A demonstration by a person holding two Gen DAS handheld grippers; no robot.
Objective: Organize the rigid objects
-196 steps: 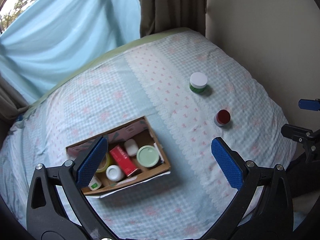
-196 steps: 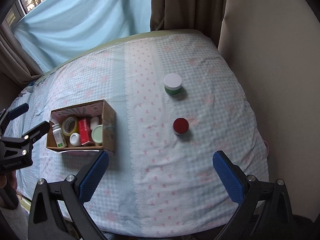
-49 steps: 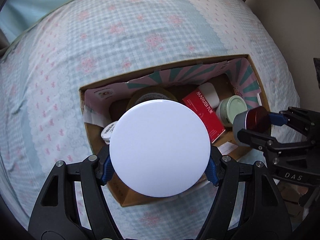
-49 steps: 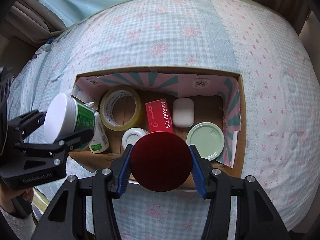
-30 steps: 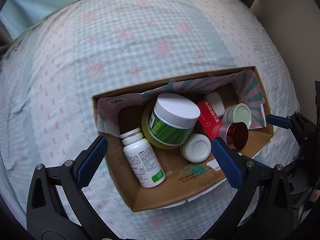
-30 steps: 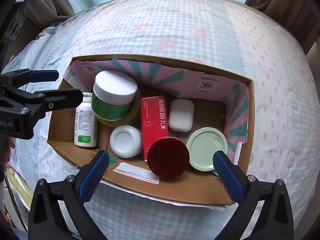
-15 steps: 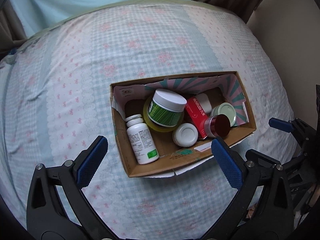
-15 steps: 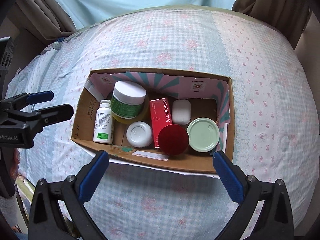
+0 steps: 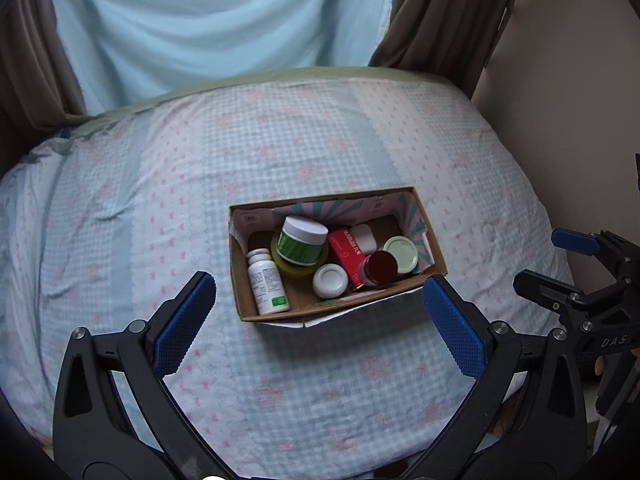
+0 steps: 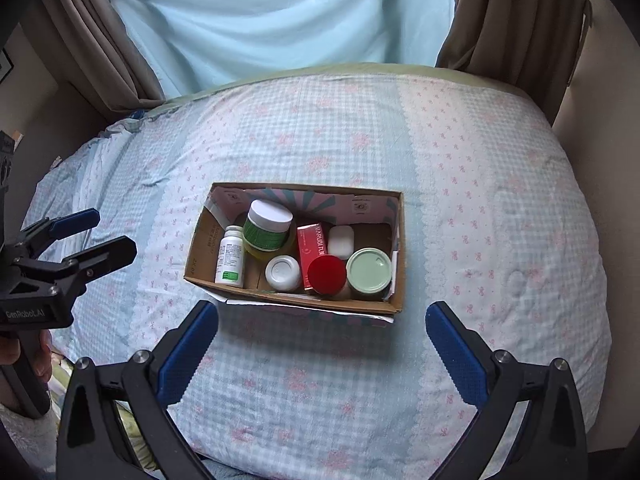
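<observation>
A cardboard box (image 9: 432, 258) (image 10: 196, 246) sits mid-bed. In it are a green jar with a white lid (image 9: 302, 238) (image 10: 268, 224) resting on a yellow tape roll, a red-lidded jar (image 9: 378, 266) (image 10: 326, 274), a white pill bottle (image 9: 266, 282) (image 10: 230, 254), a red carton (image 9: 346, 250) (image 10: 312, 240), a white-capped jar (image 9: 330, 280) (image 10: 282, 272), a pale green lid (image 9: 400, 252) (image 10: 368, 270) and a white case (image 9: 364, 236) (image 10: 340, 240). My left gripper (image 9: 318, 328) (image 10: 86, 234) is open and empty, held back above the bed before the box. My right gripper (image 10: 322, 346) (image 9: 556, 258) is open and empty likewise.
The bed has a blue and pink checked cover (image 9: 120, 220) (image 10: 500, 220). A light blue curtain (image 9: 200, 20) (image 10: 280, 12) hangs behind, with brown drapes (image 9: 440, 12) (image 10: 92, 40) at both sides. A beige wall (image 9: 580, 100) stands on the right.
Both grippers let go of their jars into the box about a second ago. Since then both have pulled back and up, so the box looks smaller and farther.
</observation>
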